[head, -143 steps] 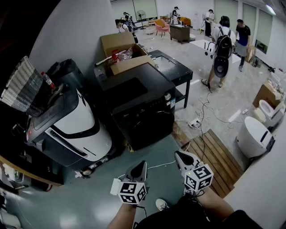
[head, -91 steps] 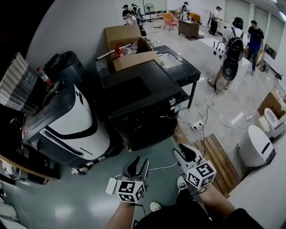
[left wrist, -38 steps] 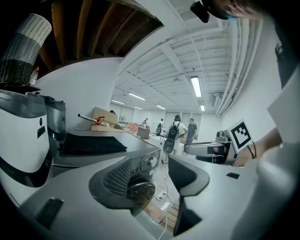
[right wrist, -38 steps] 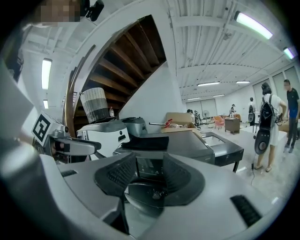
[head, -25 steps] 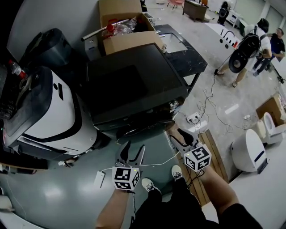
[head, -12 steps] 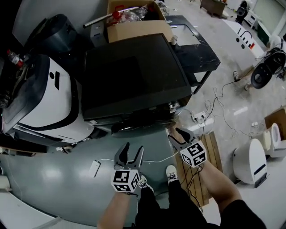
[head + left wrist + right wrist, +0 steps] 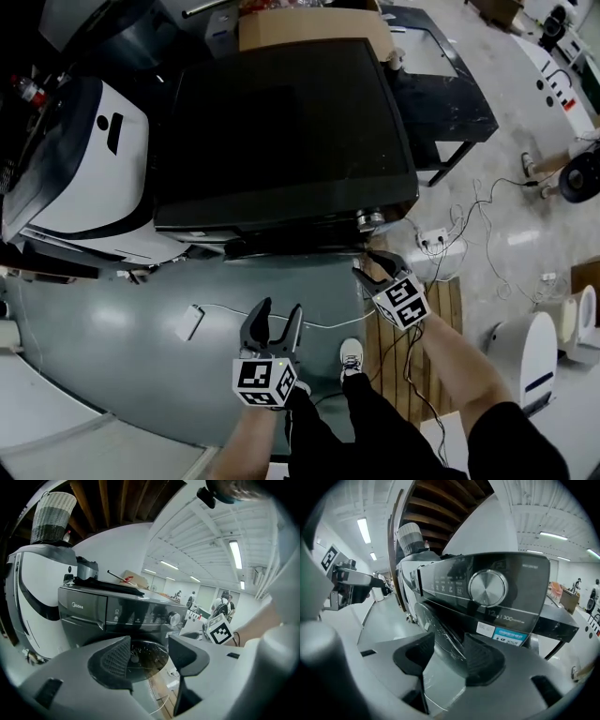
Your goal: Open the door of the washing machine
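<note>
At the far left stands a white appliance (image 7: pixel 89 159) with a dark curved band, and just beside it on the right is the dark washing machine (image 7: pixel 281 122), seen from above in the head view. Its front faces the near side. A cardboard box (image 7: pixel 309 28) sits at its far edge. The left tool (image 7: pixel 278 309) hangs over the grey-green floor (image 7: pixel 103 309), near the machine's front but apart from it. Its jaws are spread with nothing between them. In the left gripper view the round glass door (image 7: pixel 147 660) shows through that gap, shut against the machine's front, below the control panel and its silver knob (image 7: pixel 174 618). A thin white cable (image 7: pixel 323 323) runs across the floor between the two tools. Farther right, the right tool (image 7: pixel 367 264) reaches up to the machine's near right corner. In the right gripper view its jaws stand apart, one on each side of the door's right rim, and whether either jaw touches the rim cannot be told. A blue-and-white sticker (image 7: pixel 508 637) sits on the panel just above the right jaw. Right of the machine stands a black desk (image 7: pixel 459 103). Nearer lie a wooden slat board (image 7: pixel 441 305) and a white power strip (image 7: pixel 434 237), and a white rounded appliance (image 7: pixel 530 347) stands at the right edge.
</note>
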`<state>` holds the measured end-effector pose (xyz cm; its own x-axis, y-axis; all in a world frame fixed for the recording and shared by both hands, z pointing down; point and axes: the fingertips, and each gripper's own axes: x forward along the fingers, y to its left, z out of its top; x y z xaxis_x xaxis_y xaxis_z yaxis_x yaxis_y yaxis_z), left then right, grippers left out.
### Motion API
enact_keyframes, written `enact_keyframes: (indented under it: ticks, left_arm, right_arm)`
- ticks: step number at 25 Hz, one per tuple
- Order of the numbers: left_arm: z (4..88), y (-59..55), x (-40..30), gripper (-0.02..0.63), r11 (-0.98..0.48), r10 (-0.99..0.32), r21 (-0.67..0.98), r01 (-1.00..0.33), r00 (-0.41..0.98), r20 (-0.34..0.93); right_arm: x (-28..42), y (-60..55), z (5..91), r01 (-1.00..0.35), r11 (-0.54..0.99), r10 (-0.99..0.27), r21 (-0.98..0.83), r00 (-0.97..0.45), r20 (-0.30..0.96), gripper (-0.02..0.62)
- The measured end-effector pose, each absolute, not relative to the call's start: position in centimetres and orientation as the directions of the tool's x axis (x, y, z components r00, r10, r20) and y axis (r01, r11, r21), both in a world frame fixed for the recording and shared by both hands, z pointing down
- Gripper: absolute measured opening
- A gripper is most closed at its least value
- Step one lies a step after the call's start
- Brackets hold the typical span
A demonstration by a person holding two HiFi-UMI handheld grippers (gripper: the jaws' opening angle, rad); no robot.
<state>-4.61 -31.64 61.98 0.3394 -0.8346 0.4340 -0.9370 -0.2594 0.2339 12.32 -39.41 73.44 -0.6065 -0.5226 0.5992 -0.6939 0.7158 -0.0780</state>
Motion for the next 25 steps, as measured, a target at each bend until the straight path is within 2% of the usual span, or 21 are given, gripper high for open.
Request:
enact_keyframes:
  ticks: [12, 25]
  left_arm:
    - [67.1, -33.2, -4.1, 0.252, -0.248, -0.807, 0.222, -0.943, 0.328, 0.492]
    - [71.1, -33.1, -4.0, 0.252, -0.215, -0.794, 0.267, -0.939, 0.327, 0.512]
  right_arm:
    - [11.5, -43.1, 82.5, -0.634, 0.771, -0.440, -0.052, -0.591, 0.676, 0.198]
    - [10.8, -43.4, 83.8, -0.641, 0.767, -0.445, -0.009, -0.543, 0.712, 0.178]
